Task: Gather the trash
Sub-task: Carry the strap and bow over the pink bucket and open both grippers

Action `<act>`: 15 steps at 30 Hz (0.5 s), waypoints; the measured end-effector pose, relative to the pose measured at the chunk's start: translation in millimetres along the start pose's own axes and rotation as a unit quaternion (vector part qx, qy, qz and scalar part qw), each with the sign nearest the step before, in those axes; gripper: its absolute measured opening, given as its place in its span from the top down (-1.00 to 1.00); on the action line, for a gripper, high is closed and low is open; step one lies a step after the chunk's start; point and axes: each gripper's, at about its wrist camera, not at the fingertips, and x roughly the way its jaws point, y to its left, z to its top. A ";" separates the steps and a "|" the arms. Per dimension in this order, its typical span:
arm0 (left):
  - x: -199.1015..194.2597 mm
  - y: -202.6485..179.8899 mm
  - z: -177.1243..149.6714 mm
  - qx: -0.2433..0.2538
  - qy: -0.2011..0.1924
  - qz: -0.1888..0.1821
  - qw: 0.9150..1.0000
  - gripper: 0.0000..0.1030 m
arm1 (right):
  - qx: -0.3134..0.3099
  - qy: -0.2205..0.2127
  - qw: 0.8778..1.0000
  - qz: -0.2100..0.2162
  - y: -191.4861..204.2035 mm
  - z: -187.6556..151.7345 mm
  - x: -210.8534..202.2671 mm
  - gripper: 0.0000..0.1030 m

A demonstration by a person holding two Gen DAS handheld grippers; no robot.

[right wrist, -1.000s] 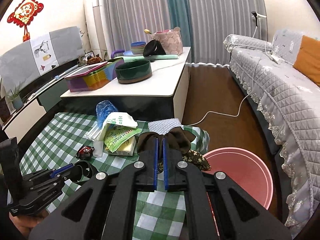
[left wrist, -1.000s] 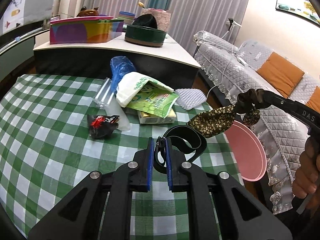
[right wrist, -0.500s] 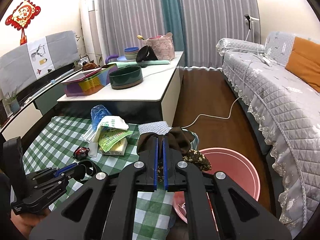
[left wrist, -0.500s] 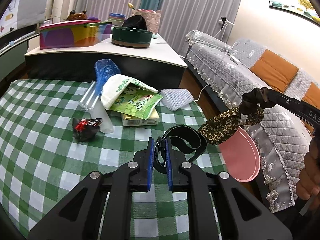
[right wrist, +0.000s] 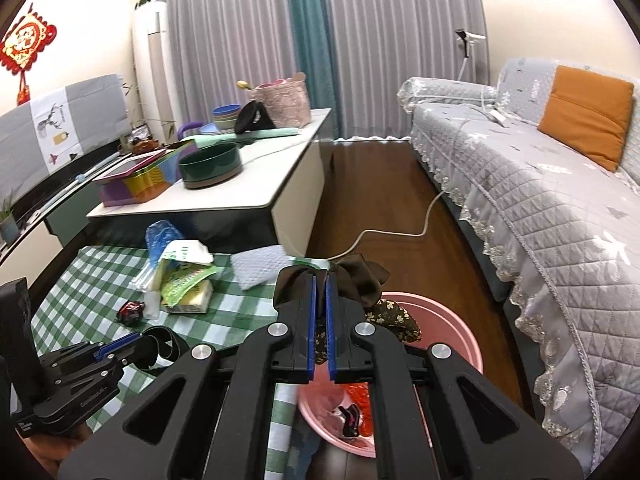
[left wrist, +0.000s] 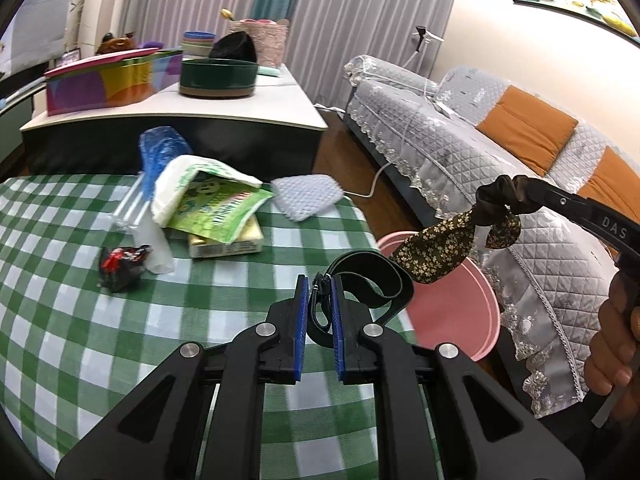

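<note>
Two grippers, both clamped. Left gripper (left wrist: 320, 280), bottom centre of its view, pinches a black strap (left wrist: 372, 276) looping up-right from the tips. Right gripper (right wrist: 320, 276) nips a brown floral cloth (right wrist: 394, 314), which hangs over the pink bin (right wrist: 460, 344) at lower right. Wrappers (left wrist: 212, 204) lie on the checked table (left wrist: 80, 320), upper left of the left tips.

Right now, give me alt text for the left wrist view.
The left gripper jaws pinch a black strap above a green checked tablecloth. At right, the right gripper holds a floral fabric scrap above a pink bin.
</note>
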 end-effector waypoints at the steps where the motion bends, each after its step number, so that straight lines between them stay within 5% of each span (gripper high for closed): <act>1: 1.4 -4.0 0.5 0.003 0.001 -0.002 1.000 0.79 | 0.002 -0.001 1.000 -0.003 -3.2 -0.1 -0.6 0.91; 15: 41.5 -69.1 16.4 0.044 0.018 -0.049 0.998 0.79 | 0.042 -0.009 0.998 -0.048 -56.6 3.0 -7.3 0.91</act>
